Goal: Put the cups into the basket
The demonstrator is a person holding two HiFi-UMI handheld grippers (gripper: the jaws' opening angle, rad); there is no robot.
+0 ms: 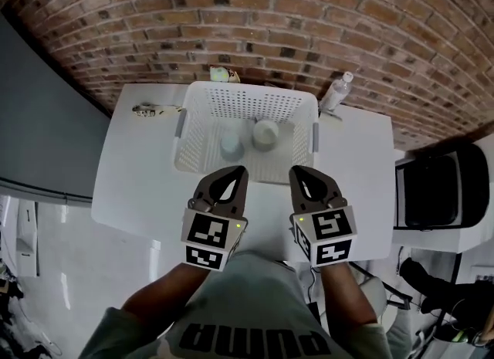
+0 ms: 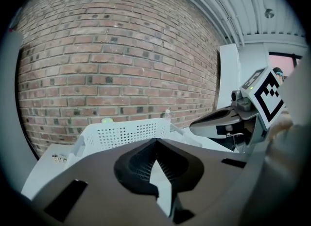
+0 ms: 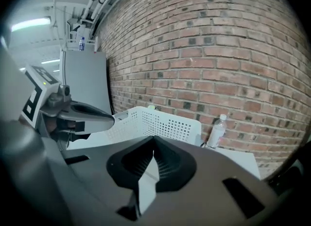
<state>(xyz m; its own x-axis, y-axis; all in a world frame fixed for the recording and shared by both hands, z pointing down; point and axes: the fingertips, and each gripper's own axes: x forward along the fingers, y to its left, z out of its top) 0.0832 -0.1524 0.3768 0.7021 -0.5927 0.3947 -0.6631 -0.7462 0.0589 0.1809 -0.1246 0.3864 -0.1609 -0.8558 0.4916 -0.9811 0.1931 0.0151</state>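
A white perforated basket stands on the white table against the brick wall. Two pale cups are inside it: one cup at the left and one cup to its right, a little further back. My left gripper and right gripper hover side by side at the basket's near rim. Both are shut, with nothing between the jaws. The left gripper view has its tips meeting in front of the basket. The right gripper view shows the same: tips together, basket beyond.
A clear water bottle stands at the basket's back right, also seen as a bottle in the right gripper view. A small metallic object lies at the table's back left. A dark chair stands to the right of the table.
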